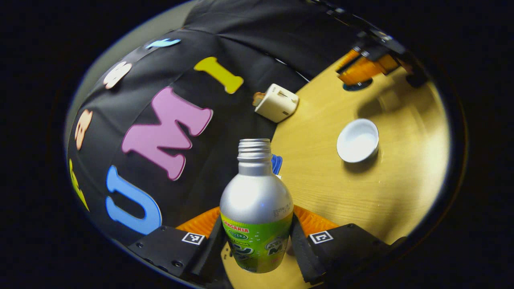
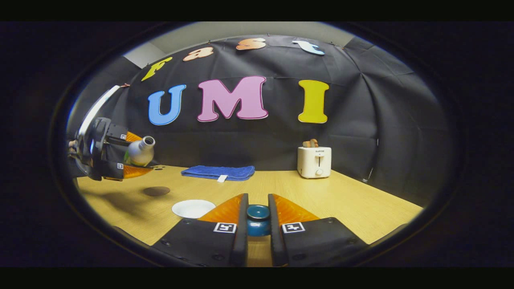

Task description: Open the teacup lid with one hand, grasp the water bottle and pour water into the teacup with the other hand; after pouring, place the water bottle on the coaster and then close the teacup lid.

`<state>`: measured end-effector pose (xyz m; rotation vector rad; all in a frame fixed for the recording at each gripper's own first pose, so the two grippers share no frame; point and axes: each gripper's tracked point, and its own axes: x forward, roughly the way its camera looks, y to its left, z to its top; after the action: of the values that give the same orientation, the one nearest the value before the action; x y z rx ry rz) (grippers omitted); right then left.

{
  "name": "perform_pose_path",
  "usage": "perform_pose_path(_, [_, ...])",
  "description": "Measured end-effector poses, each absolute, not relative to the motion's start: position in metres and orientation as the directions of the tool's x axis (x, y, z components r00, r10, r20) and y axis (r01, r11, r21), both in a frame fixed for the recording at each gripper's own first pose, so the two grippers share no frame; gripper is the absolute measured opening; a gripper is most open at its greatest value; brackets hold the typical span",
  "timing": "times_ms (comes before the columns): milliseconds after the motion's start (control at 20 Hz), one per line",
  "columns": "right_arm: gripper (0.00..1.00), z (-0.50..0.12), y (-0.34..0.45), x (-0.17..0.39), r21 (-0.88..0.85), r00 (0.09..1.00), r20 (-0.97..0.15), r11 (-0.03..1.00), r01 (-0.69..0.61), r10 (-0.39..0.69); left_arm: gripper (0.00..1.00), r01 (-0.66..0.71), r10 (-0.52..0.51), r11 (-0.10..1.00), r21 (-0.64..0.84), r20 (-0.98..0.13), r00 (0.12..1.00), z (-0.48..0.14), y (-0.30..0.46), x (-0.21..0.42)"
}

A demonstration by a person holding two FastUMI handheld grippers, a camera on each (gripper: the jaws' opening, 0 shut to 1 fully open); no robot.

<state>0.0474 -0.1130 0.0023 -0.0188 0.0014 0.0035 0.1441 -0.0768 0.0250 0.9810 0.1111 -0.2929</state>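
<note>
Jaws on one bottle point(image 1: 256, 208), one lid point(image 2: 258, 220)

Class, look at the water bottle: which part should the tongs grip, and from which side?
Grip the water bottle on its straight labelled body below the tapered shoulder, coming in sideways, as the left tongs do. The narrow threaded neck offers less surface.

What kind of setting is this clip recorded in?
Likely a staged demo booth, not a real kitchen: a black cloth wall backs a wooden table holding a toaster, a folded blue towel and a white teacup.
</note>
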Motion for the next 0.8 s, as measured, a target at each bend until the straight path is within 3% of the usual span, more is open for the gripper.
perform_pose_path(150, [0.27,0.002,-0.118,0.047,-0.018,1.000,-0.002,1.000,0.026,-0.026,0.80,0.253,-0.187,0.764,0.594,-0.172,0.967,0.027,-0.063,0.158])
perform_pose_path(200, [0.22,0.002,-0.121,0.046,-0.017,0.999,-0.004,0.999,0.037,-0.038,0.79,0.240,-0.188,0.836,0.494,-0.154,0.970,0.028,-0.062,0.166])
perform_pose_path(300, [0.31,0.002,-0.129,0.045,-0.019,0.997,-0.002,0.996,0.082,-0.082,0.79,0.219,-0.195,0.936,0.277,-0.111,0.974,0.022,-0.060,0.180])
perform_pose_path(500, [0.27,-0.003,-0.125,0.038,0.031,0.993,-0.044,0.993,0.111,-0.110,0.79,0.177,-0.175,0.984,0.026,-0.064,0.982,0.006,-0.043,0.183])
perform_pose_path(750, [0.22,0.008,-0.101,0.037,-0.019,0.995,-0.029,0.995,0.096,-0.097,0.79,0.164,-0.166,0.986,-0.035,-0.079,0.983,0.008,-0.039,0.182])
perform_pose_path(800, [0.30,0.013,-0.094,0.037,-0.014,0.996,-0.024,0.996,0.083,-0.084,0.79,0.169,-0.171,0.985,-0.037,-0.075,0.982,0.010,-0.041,0.181])
